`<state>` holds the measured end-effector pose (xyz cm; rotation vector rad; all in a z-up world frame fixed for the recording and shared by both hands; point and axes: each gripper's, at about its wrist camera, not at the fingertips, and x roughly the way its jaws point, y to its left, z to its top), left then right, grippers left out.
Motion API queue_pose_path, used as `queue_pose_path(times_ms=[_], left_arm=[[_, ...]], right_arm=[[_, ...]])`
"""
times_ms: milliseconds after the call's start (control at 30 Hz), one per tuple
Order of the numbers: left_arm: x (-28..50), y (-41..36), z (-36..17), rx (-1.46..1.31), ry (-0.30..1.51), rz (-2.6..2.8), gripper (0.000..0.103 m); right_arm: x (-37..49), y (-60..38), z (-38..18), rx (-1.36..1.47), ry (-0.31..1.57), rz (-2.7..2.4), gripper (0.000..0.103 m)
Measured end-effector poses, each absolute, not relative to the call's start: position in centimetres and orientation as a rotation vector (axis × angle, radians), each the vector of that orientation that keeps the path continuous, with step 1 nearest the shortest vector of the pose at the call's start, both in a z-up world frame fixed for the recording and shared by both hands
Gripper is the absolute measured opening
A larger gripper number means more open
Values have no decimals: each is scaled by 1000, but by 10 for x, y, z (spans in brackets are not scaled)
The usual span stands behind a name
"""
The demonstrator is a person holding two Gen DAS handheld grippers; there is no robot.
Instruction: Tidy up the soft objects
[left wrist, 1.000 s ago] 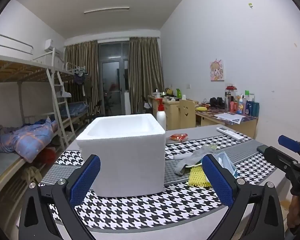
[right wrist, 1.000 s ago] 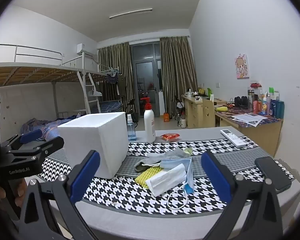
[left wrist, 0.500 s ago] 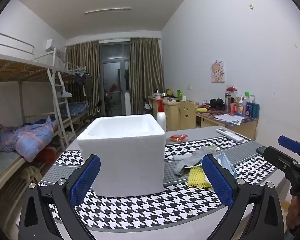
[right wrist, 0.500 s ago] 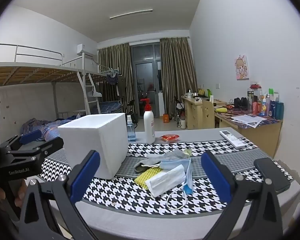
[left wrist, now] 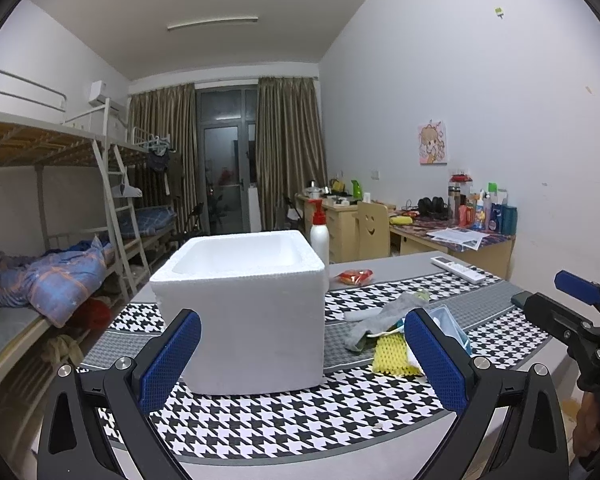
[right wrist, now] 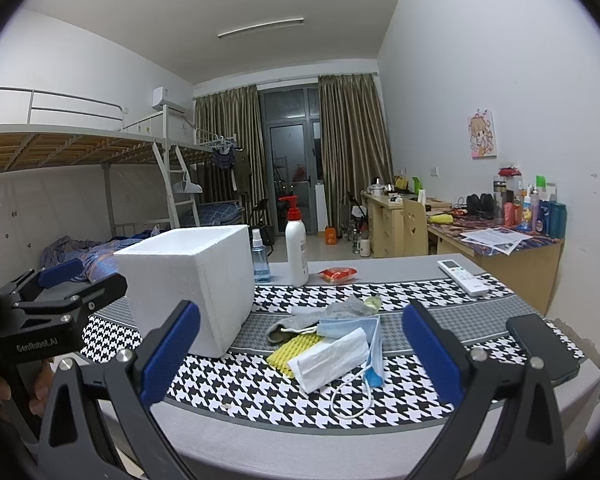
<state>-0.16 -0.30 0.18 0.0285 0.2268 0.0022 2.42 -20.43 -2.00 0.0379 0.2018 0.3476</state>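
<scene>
Partly, the foam box (right wrist: 196,284) hides the left gripper (right wrist: 56,280).

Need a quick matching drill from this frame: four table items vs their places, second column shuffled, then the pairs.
1. foam box
2. remote control
3. phone
4. red snack packet

A. near right table edge, beside right gripper
B. far right, past the houndstooth mat
C. left of the soft pile
D. right of the pump bottle

Pairs: 1-C, 2-B, 3-A, 4-D
</scene>
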Motion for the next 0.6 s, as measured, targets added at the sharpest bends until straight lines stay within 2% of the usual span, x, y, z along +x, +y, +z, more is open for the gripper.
queue_pose_path(times_ms=[600], left_arm=[[2,-7,-1,38,240,-16,102]], right_arm=[[24,-206,-20,30,207,335,102]])
